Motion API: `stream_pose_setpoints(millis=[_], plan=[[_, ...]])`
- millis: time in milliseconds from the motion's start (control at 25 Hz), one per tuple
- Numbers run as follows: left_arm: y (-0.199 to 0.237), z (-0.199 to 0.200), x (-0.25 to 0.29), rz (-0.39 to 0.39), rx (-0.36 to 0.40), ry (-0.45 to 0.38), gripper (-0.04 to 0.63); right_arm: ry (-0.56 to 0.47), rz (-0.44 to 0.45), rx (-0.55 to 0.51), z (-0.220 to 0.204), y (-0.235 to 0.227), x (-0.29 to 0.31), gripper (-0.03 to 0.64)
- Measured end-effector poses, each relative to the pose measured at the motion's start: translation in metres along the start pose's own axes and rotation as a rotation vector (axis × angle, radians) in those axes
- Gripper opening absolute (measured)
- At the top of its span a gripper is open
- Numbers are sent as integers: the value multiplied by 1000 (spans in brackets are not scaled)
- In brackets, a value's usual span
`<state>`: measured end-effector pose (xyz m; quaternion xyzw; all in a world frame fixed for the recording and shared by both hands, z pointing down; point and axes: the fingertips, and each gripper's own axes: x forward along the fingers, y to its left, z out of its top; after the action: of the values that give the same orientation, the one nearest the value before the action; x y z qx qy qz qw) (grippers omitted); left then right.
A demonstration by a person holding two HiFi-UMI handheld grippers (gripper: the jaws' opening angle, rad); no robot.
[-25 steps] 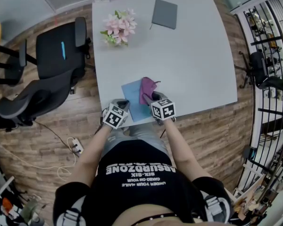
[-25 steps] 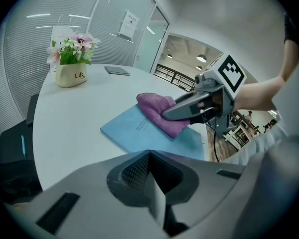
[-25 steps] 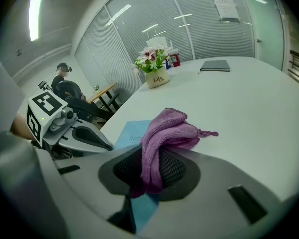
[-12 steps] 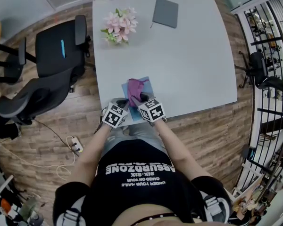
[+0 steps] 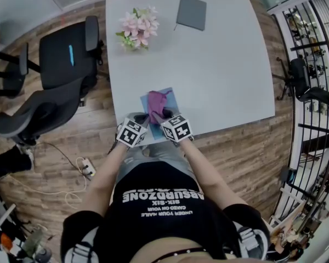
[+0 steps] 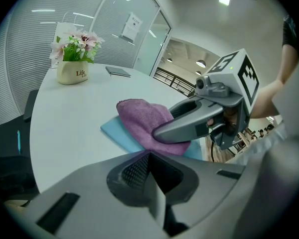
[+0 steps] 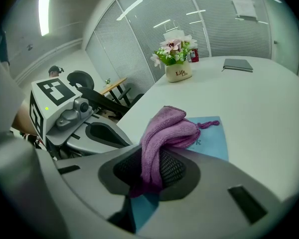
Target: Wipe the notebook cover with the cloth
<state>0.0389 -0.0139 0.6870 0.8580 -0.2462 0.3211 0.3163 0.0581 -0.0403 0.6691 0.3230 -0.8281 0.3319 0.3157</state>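
We're mid-wipe, by the look of it. The right gripper (image 5: 163, 116) is clamping a bunched purple cloth (image 5: 156, 104) btw its jaws. The cloth's bulk is resting on the blue notebook (image 5: 171, 97), which is lying flat at the near edge of the table (image 5: 225, 64), right in front of us. In the right gripper view the cloth is spilling fwd out of the jaws onto the cover, w/ bare blue showing to its right & beyond.

The left gripper (image 5: 143, 120) is sitting at the notebook's near-left corner, jaws closed together, nothing visibly btw them. We're judging it's there to steady the book, but we can't tell if the tips are actually touching the cover.

Next move, we're thinking: drag the cloth across the uncovered part of the cover. It needs light pressure so the thin book isn't sliding off the table edge, w/ the left gripper bracing it.

Surface: pale, smooth, matte tabletop. The far side is carrying a pot of pink flowers (image 5: 137, 27) & a dark grey notebook (image 5: 191, 14), both well apart from the work.

Room: wood-plank floor (image 5: 247, 163), black office chairs (image 5: 60, 64) to our left, a power strip (image 5: 86, 169) w/ cable lying on the floor. Shelving (image 5: 312, 64) is standing on the right, & glass partitions w/ blinds (image 7: 139, 29) are closing in the office.
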Motion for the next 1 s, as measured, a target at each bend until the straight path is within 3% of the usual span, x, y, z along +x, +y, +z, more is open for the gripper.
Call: stream_pose_setpoints(millis=[1000], plan=[[-1,0,1,0,34,-4,17,63,73,41,-44,26,-17,91]])
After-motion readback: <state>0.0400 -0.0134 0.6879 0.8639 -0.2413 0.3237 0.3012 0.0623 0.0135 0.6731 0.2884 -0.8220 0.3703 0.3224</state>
